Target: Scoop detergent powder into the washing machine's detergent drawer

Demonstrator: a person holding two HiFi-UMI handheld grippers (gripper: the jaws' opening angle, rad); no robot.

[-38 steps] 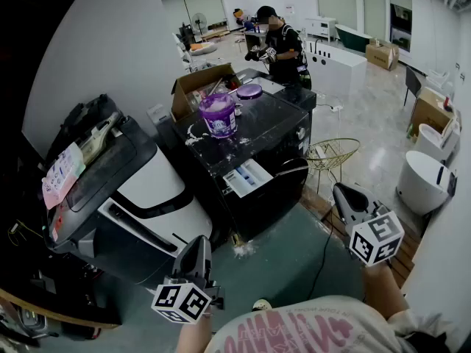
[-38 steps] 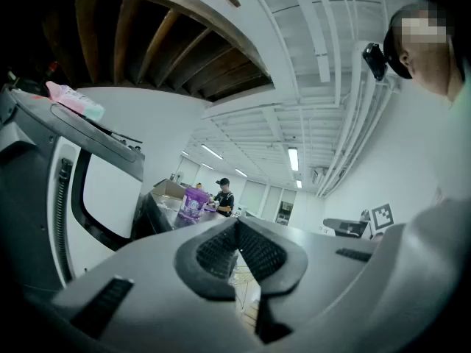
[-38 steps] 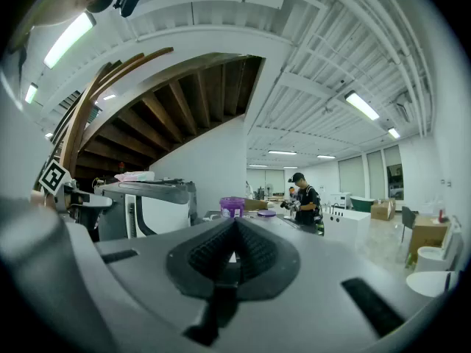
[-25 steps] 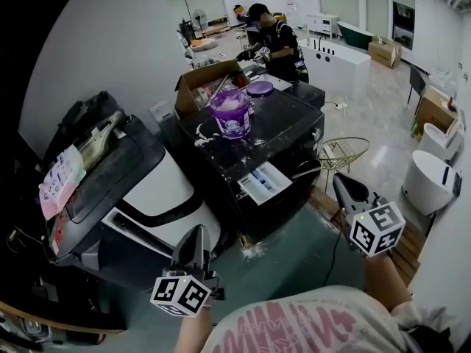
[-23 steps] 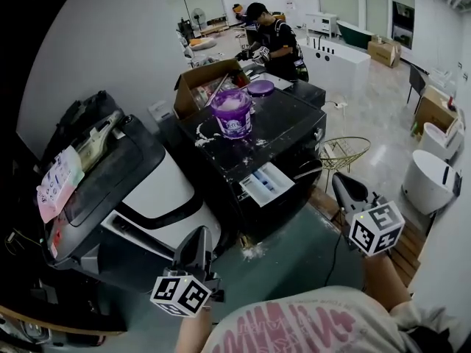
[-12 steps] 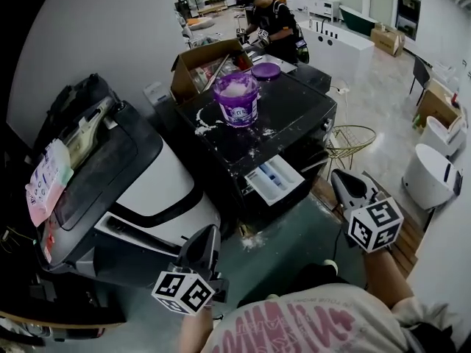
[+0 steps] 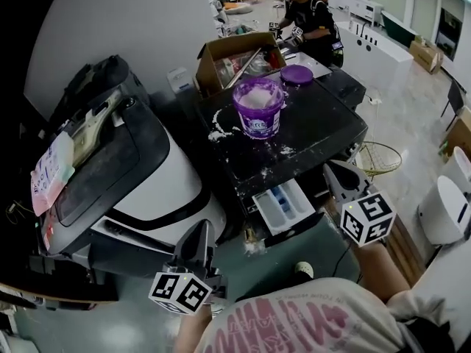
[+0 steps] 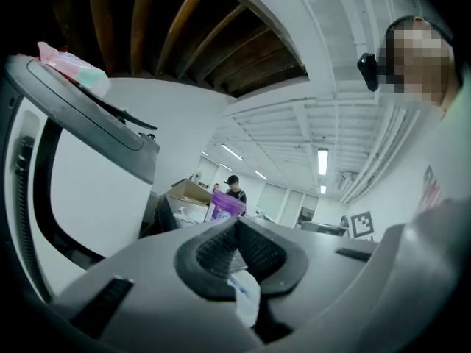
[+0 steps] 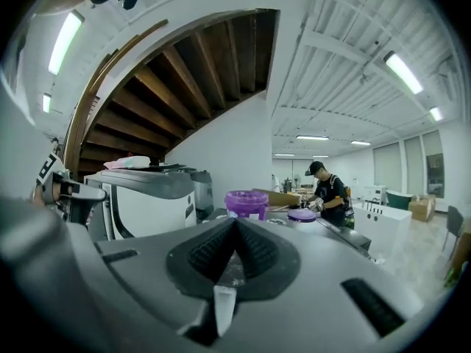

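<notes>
Head view looks down on a black washing machine (image 7: pixel 316 131) whose top is dusted with white spilled powder (image 7: pixel 217 133), thickest toward its left edge. A purple detergent bucket (image 7: pixel 259 107) stands open on the top, nearer the back left corner than the front edge, with pale powder heaped close to its rim. It carries a white and purple label, but the print is too small to read. Its purple lid (image 7: pixel 296 74) lies flat at the back edge, apart from the bucket and just beside a cardboard box (image 7: pixel 228 57).

The detergent drawer (image 7: pixel 283 206) is pulled out of the machine's front, below the left part of the front edge. It is white, split into compartments, with a blue insert in one of them.

Both tools hang in front of the machine, clear of everything. The left gripper (image 7: pixel 199 228) has its ribbed pads pressed together with nothing caught between them. The right gripper (image 7: pixel 333 170), beside the drawer, is likewise closed and empty.
</notes>
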